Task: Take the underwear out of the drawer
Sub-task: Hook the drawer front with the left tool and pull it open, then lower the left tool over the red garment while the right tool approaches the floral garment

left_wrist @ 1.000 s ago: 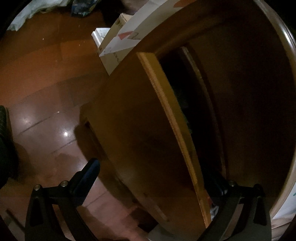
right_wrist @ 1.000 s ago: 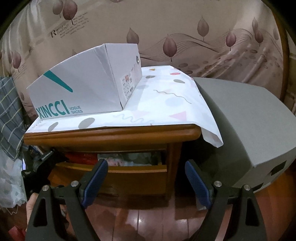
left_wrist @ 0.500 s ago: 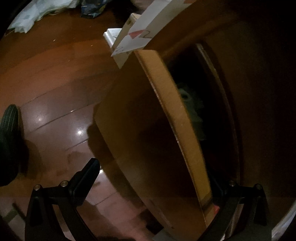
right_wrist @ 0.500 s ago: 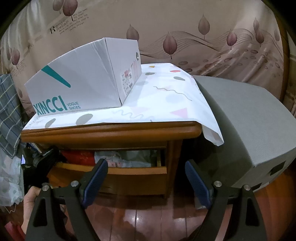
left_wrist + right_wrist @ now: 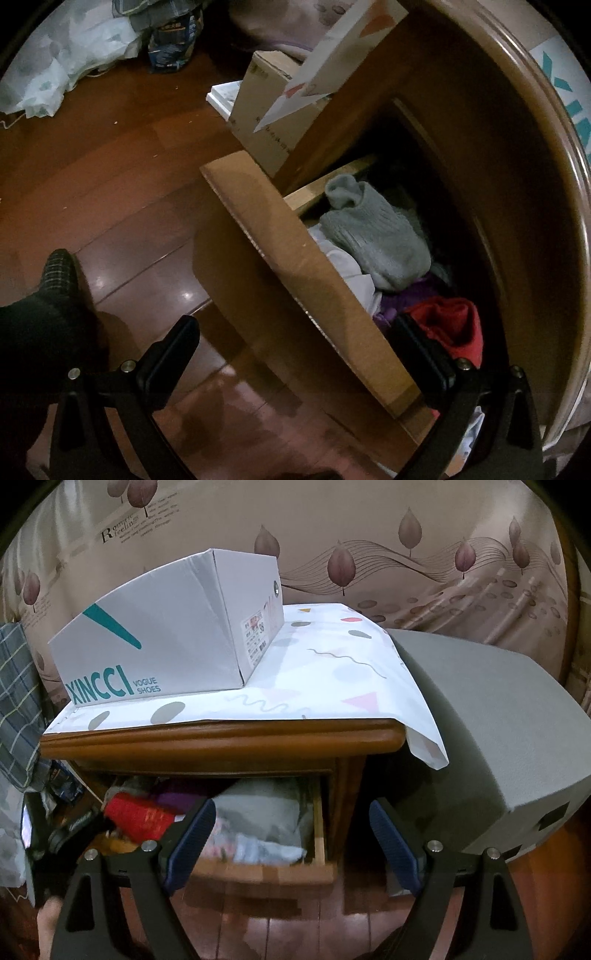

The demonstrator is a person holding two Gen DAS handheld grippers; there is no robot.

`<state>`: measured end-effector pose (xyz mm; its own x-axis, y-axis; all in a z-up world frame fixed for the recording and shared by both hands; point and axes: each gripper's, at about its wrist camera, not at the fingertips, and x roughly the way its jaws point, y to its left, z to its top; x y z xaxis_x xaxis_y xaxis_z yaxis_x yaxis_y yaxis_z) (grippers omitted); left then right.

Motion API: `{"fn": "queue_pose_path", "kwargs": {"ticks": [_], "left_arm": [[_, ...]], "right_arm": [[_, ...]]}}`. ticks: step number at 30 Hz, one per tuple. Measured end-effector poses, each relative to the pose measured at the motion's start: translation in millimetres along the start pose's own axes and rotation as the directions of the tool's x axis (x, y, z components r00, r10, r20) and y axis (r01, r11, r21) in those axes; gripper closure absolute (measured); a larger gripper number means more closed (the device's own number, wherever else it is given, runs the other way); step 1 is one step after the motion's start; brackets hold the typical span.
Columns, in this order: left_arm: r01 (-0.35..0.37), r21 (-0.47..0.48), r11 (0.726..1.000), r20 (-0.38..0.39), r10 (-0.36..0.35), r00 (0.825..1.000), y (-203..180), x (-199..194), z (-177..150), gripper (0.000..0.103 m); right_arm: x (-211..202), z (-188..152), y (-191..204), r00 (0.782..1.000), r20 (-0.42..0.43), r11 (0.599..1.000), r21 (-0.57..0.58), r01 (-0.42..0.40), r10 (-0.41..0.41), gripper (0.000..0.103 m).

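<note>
The wooden drawer (image 5: 295,273) is pulled out from the nightstand (image 5: 221,738) and it is full of clothes. In the left wrist view a fluffy grey sock (image 5: 373,232) lies on top at about 1 o'clock from the middle, with white cloth (image 5: 347,269) under it, a purple thing (image 5: 406,299) beside it, and a red piece (image 5: 450,325) at about 4 o'clock. I cannot tell which of these is the underwear. The left gripper (image 5: 299,350) has its fingers wide apart, one finger on each side of the drawer front: one out over the floor (image 5: 110,184), one inside the drawer touching the red piece. The right gripper (image 5: 291,838) is also wide apart and holds nothing; it hangs in front of the drawer, near its right end. On top of the nightstand lies a white spotted cloth (image 5: 332,675), and a white shoe box (image 5: 166,635) sits on it at about 10 o'clock. A big grey box (image 5: 498,720) stands just beside the nightstand at 3 o'clock.
</note>
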<state>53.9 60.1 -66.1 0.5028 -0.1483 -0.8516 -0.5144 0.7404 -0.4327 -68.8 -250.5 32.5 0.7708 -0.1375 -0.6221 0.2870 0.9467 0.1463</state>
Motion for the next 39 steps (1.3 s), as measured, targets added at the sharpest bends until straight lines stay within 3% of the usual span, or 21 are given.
{"fn": "queue_pose_path", "kwargs": {"ticks": [12, 30, 33, 35, 39], "left_arm": [[-0.025, 0.042, 0.999, -0.027, 0.027, 0.999, 32.6, -18.0, -10.8, 0.0], [-0.082, 0.139, 0.987, -0.009, 0.084, 0.996, 50.1, -43.8, -28.0, 0.0], [-0.14, 0.216, 0.966, 0.05, 0.133, 0.99, 39.9, -48.0, -28.5, 0.0], [-0.194, 0.281, 0.94, 0.106, 0.171, 0.98, 29.4, -53.7, -29.6, 0.006], [-0.228, 0.356, 0.906, 0.18, 0.173, 0.968, 18.5, -72.8, -32.5, 0.007]], "right_arm": [[3.5, -1.1, -0.3, 1.0, -0.016, 1.0, -0.007, 0.003, -0.003, 0.015], [7.5, 2.7, -2.3, 0.999, -0.032, 1.0, 0.008, -0.005, 0.005, 0.015], [10.7, 2.5, -2.6, 0.999, -0.05, 1.0, 0.002, -0.009, 0.009, 0.015], [12.2, 1.6, -3.9, 0.997, -0.066, 1.0, 0.003, -0.027, 0.027, 0.015], [19.3, -0.2, -1.2, 0.992, -0.119, 0.998, -0.025, -0.052, 0.049, 0.015]]}}
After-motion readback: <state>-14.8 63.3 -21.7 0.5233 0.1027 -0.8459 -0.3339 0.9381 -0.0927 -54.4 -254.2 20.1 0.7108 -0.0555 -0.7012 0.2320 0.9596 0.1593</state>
